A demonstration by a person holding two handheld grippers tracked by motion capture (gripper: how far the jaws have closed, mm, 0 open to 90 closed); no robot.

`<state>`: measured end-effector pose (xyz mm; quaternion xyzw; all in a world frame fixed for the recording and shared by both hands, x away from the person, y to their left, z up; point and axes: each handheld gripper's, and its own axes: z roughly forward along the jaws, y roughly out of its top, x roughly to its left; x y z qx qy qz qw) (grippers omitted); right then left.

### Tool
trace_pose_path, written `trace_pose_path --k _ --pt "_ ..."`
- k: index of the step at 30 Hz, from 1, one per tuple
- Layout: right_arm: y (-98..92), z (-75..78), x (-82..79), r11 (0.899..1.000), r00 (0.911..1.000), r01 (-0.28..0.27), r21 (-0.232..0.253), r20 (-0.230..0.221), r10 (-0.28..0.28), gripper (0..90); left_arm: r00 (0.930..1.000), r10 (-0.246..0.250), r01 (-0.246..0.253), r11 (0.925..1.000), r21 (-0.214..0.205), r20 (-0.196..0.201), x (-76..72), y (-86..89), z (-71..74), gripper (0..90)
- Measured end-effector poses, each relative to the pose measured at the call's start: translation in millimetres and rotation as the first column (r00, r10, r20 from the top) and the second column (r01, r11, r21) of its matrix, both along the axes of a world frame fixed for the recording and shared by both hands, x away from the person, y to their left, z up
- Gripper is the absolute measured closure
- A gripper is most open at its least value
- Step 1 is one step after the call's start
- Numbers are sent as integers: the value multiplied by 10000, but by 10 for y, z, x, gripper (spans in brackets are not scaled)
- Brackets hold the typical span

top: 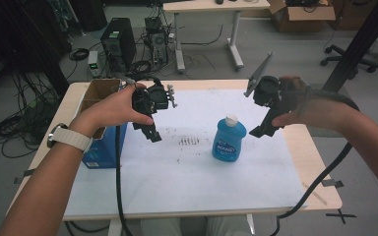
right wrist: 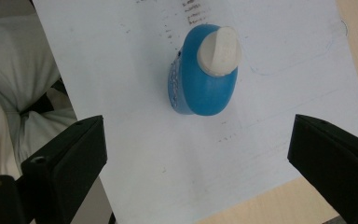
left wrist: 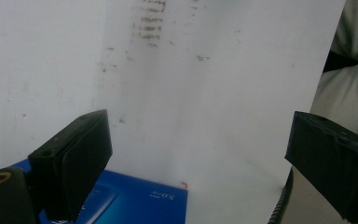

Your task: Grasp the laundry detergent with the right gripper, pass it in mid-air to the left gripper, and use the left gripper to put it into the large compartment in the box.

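A blue bottle (top: 229, 140) with a white cap stands upright on the white sheet (top: 187, 182) near the table's middle. My right gripper (top: 258, 132) hovers just right of the bottle and above it, tilted down. From above, the right gripper view shows the bottle (right wrist: 205, 79) beyond the right gripper (right wrist: 198, 140), whose jaws are open and apart from it. At the table's left my left gripper (top: 152, 135) hangs above the sheet. Its jaws stand wide in the left gripper view, with my left gripper (left wrist: 198, 135) open over bare sheet.
A blue box (top: 101, 147) lies at the table's left edge, with an open cardboard box (top: 98, 91) behind it. The blue box (left wrist: 135, 200) sits just below my left jaws. Smudged marks (top: 189, 141) lie left of the bottle. Beyond the table are a computer tower (top: 118, 42) and cables.
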<state>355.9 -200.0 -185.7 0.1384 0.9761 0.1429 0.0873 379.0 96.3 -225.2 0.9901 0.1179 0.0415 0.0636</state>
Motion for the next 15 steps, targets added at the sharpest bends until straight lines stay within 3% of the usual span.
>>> trace_pose_path --k 15 --pt "-217 -179 23 9954 9980 625 720 -175 -614 43 9999 11 -10 10000 -92 163 -6 17 7 75"
